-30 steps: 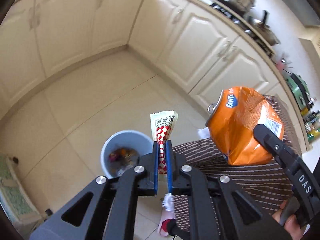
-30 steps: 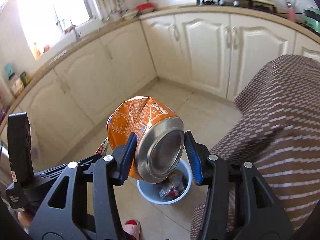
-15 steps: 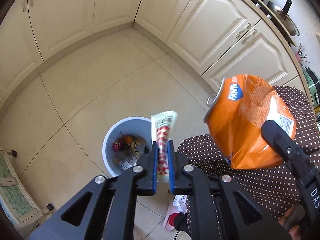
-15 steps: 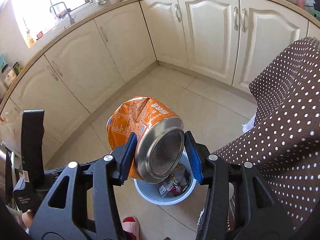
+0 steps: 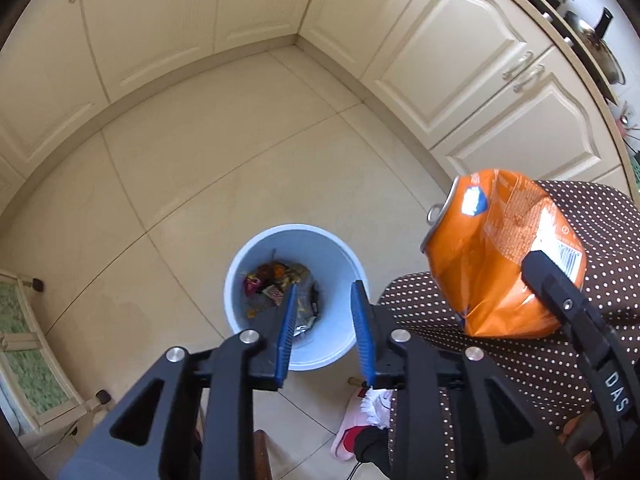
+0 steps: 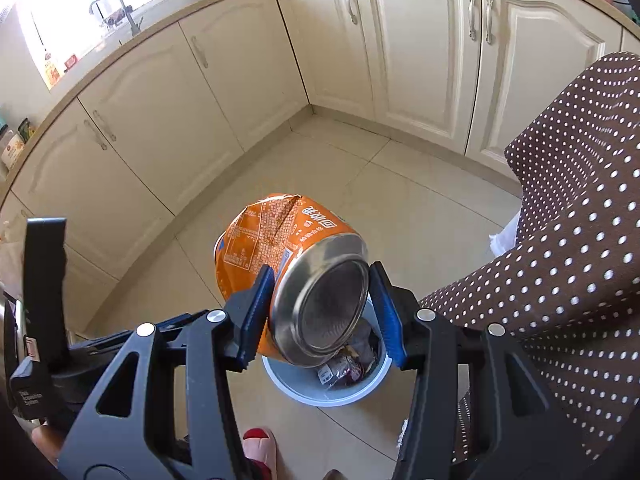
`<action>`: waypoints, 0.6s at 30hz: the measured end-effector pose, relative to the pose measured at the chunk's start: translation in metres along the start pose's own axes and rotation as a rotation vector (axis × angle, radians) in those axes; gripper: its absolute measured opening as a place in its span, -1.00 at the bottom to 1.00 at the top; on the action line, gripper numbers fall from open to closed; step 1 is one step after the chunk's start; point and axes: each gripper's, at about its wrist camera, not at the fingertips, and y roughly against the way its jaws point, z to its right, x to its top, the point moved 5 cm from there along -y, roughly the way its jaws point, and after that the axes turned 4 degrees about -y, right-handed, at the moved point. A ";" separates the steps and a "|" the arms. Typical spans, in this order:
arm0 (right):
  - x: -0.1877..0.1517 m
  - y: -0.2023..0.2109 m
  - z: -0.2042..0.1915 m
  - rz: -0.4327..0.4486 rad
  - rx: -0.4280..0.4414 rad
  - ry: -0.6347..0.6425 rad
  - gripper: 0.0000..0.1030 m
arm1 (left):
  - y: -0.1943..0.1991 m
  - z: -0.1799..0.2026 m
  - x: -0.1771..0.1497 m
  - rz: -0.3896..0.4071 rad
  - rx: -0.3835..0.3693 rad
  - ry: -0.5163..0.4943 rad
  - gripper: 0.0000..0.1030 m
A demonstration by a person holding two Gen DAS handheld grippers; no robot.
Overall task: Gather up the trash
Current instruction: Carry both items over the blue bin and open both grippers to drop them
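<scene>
Hovering over the bin [image 5: 297, 240], the left gripper [image 5: 323, 330] is gaping empty; the right gripper [image 6: 322, 312] is pinching the can [image 6: 296, 272], which risks bouncing off the rim.

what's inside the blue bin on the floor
The blue bin holds a low pile of mixed wrappers at the bottom. The left gripper fingers cover part of it; anything beneath the pile is hidden.

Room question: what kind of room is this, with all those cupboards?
Most likely a home kitchen. Cream cupboards run along two walls under a counter, a tap stands by the window, and pots sit on a stove.
</scene>
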 end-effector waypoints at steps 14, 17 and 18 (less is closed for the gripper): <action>-0.007 -0.028 -0.021 -0.026 -0.010 0.013 0.01 | 0.010 -0.012 0.005 0.021 0.002 0.031 -0.45; -0.008 -0.030 -0.019 -0.027 -0.019 0.013 0.09 | 0.013 -0.011 0.006 0.026 0.000 0.024 -0.44; -0.008 -0.030 -0.018 -0.028 -0.020 0.010 0.09 | 0.014 -0.010 0.007 0.030 0.001 0.022 -0.44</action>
